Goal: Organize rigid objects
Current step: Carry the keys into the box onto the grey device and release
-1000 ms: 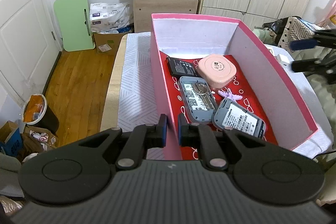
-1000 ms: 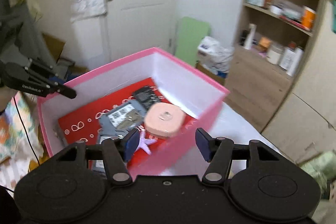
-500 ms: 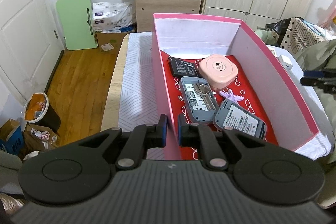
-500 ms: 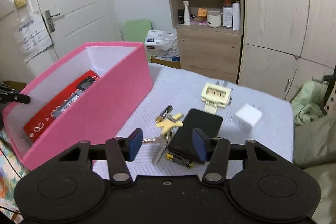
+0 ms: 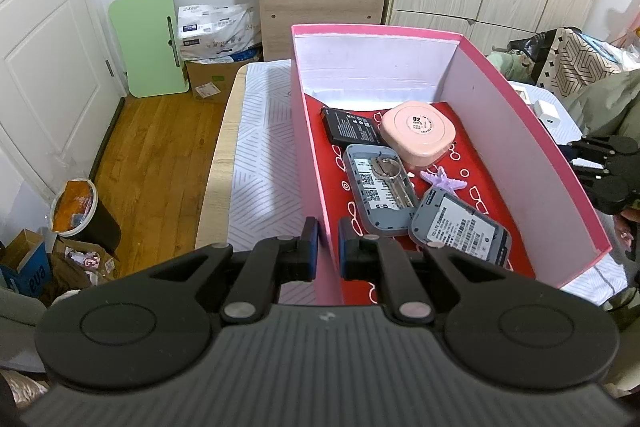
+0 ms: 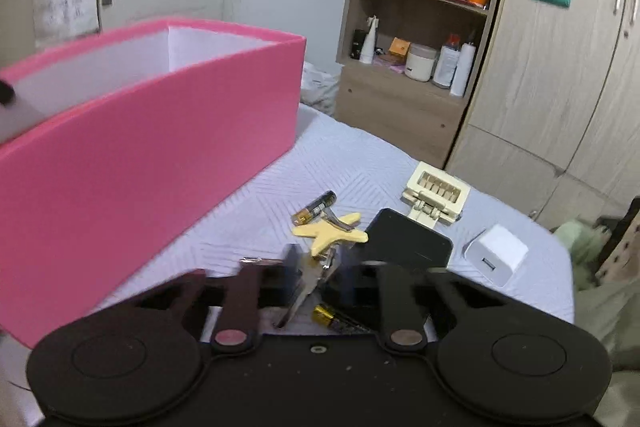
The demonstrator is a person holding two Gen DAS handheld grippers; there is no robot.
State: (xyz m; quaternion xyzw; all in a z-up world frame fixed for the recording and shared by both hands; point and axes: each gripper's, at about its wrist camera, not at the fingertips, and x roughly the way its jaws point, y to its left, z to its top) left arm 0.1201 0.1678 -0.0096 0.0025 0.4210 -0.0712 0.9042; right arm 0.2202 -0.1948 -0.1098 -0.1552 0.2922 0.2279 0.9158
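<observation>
Between the fingers of the left gripper (image 5: pixel 328 251) stands the near left wall of the pink box (image 5: pixel 308 155), pinched edge-on, its long axis running straight away from the tongs. Ahead and right of those fingers, inside the box, lie two grey router-like devices (image 5: pixel 378 195), a ring of keys (image 5: pixel 390 173) on the nearer-left one, a purple starfish (image 5: pixel 442 181), a round pink case (image 5: pixel 418 131) and a black battery pack (image 5: pixel 350 131). The right gripper (image 6: pixel 318 273), its fingers blurred and part-way apart, straddles a key (image 6: pixel 310 287) whose blade points back toward the tongs; whether the pads touch it cannot be told. Just ahead lie a yellow starfish (image 6: pixel 332 233), a black phone (image 6: pixel 408 241), two batteries (image 6: pixel 316 207), a cream clip (image 6: pixel 436 191) and a white charger (image 6: pixel 496 253). Half a second ago these fingers were spread wider and sat higher above the pile; the left grip is unchanged.
</observation>
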